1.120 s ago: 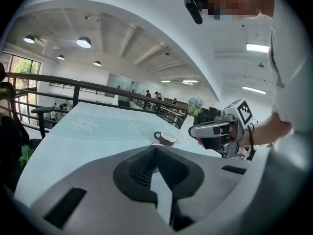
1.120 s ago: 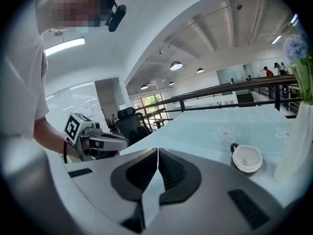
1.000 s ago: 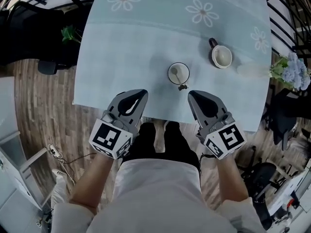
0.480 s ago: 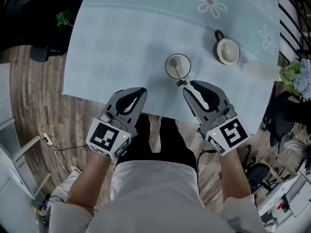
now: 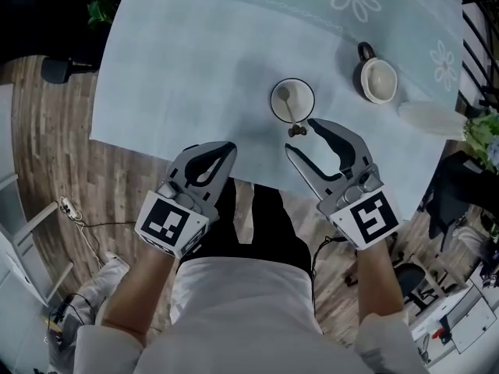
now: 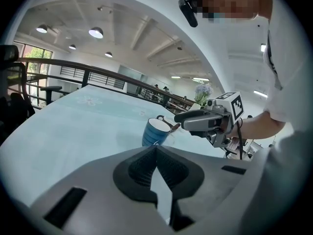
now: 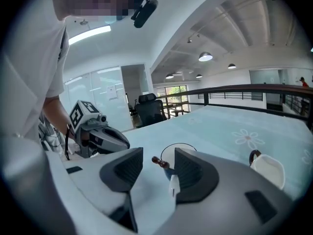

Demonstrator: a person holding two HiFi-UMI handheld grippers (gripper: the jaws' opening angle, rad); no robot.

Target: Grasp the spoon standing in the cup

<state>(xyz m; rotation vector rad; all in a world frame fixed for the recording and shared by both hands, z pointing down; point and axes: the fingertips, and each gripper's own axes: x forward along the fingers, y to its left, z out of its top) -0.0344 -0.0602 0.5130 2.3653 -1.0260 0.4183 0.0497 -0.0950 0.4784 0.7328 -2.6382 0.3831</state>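
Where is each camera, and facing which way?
Head view: on the head, steeply down at table, cup; left tool, right tool, forearms show.
Left gripper view: on left tool, along shut jaws toward cup; right tool shows.
Right gripper view: on right tool, along opening jaws, spoon handle between; left tool shows.
All share the cup.

Cup (image 5: 273, 104): round, blue outside (image 6: 152, 132), white inside, thin dark rim (image 7: 178, 145); upright on the pale blue tabletop (image 5: 187, 68), close to its near edge.
Spoon (image 5: 290, 114): pale bowl down inside the cup, thin handle leaning out over the cup's near rim.
Spoon end: dark brown knob (image 7: 159, 161), clear of the rim, free in the air.
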